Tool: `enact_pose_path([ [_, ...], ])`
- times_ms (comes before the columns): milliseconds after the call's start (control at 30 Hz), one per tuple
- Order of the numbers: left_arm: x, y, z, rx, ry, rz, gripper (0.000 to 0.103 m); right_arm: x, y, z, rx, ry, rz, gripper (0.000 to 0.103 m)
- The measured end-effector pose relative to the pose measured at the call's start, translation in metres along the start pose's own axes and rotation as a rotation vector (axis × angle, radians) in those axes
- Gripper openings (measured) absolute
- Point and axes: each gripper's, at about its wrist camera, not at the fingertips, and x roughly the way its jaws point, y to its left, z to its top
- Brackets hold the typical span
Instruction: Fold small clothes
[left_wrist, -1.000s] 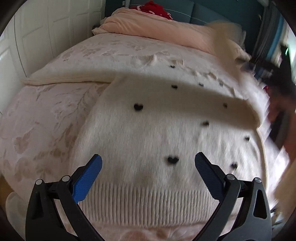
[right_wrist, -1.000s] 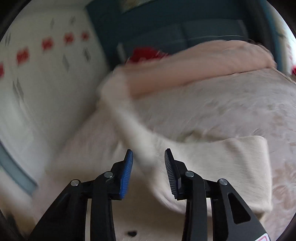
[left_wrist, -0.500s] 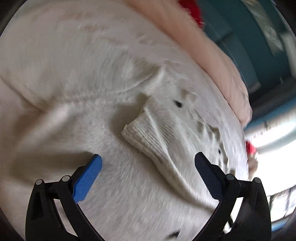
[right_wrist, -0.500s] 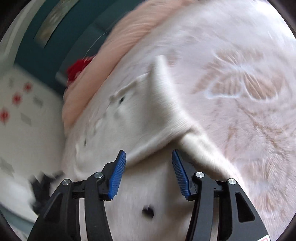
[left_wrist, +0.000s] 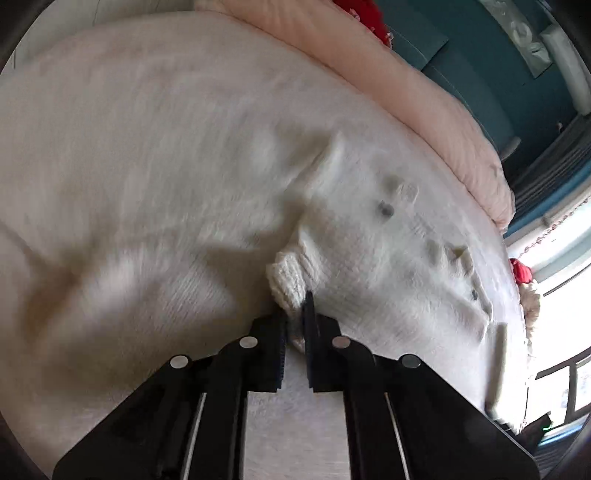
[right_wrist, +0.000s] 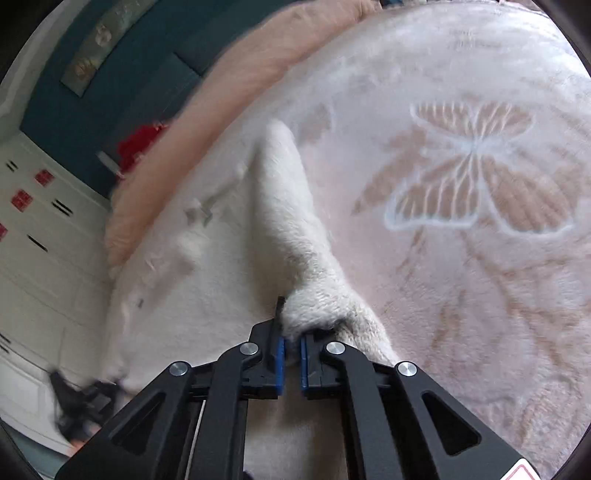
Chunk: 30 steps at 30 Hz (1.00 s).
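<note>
A cream knitted sweater (left_wrist: 369, 236) with small dark heart spots lies spread on the bed. My left gripper (left_wrist: 294, 317) is shut on the ribbed cuff (left_wrist: 286, 280) of its folded-in sleeve, which lies across the sweater body. My right gripper (right_wrist: 291, 332) is shut on a fuzzy fold of the same sweater (right_wrist: 288, 229) at its right edge, where the fabric rises in a ridge away from the jaws. The other gripper shows blurred at the lower left of the right wrist view (right_wrist: 77, 406).
The bed has a pale pink blanket with a butterfly pattern (right_wrist: 476, 177). A rolled peach duvet (left_wrist: 406, 96) lies along the far side with a red item (left_wrist: 369, 16) by it. White cupboards (right_wrist: 33, 229) stand to the left and a bright window (left_wrist: 554, 258) to the right.
Both grippers went from open to shut. The left closed on the sleeve cuff that lay between its fingers. The right closed on the sweater fold at the edge.
</note>
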Motion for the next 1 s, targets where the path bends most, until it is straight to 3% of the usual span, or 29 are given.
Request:
enact_pose_path([
  [100,-0.003,0.002,-0.008,0.035,-0.066,-0.024,0.01,-0.025,0.019,-0.001,-0.066,0.0,-0.071,0.01],
  [200,0.002,0.01,-0.01,0.011,-0.081,-0.066,0.011,-0.064,0.044,-0.017,-0.213,-0.154,-0.193,0.015],
  [300,0.004,0.01,-0.011,0.019,-0.099,-0.076,0.011,-0.067,0.073,-0.015,-0.352,-0.223,-0.187,0.015],
  [400,0.0,0.008,-0.013,0.032,-0.107,-0.067,0.011,-0.027,0.075,-0.002,-0.355,-0.121,-0.197,0.01],
  [467,-0.004,0.009,-0.014,0.032,-0.109,-0.069,0.011,0.017,0.045,-0.001,-0.301,0.032,-0.313,0.001],
  [633,-0.003,0.012,-0.017,0.039,-0.123,-0.075,0.011,-0.018,0.047,-0.001,-0.266,-0.108,-0.267,0.001],
  [667,-0.003,0.013,-0.018,0.039,-0.125,-0.077,0.011,-0.005,0.035,-0.009,-0.294,-0.054,-0.332,0.0],
  [700,-0.003,0.013,-0.018,0.038,-0.126,-0.079,0.011,0.004,0.028,-0.015,-0.285,-0.025,-0.323,0.0],
  [733,-0.003,0.013,-0.017,0.037,-0.125,-0.08,0.011,0.0,0.025,-0.013,-0.271,-0.053,-0.3,0.0],
  [833,-0.011,0.02,-0.011,-0.011,-0.104,-0.113,0.013,-0.003,0.032,-0.012,-0.312,-0.053,-0.348,0.0],
  [933,-0.052,0.047,-0.003,-0.136,-0.122,-0.098,0.038,0.003,0.043,-0.016,-0.349,-0.07,-0.375,0.0],
  [1000,-0.094,0.08,0.004,-0.213,-0.225,-0.094,0.075,0.003,0.039,-0.017,-0.352,-0.081,-0.378,0.0],
])
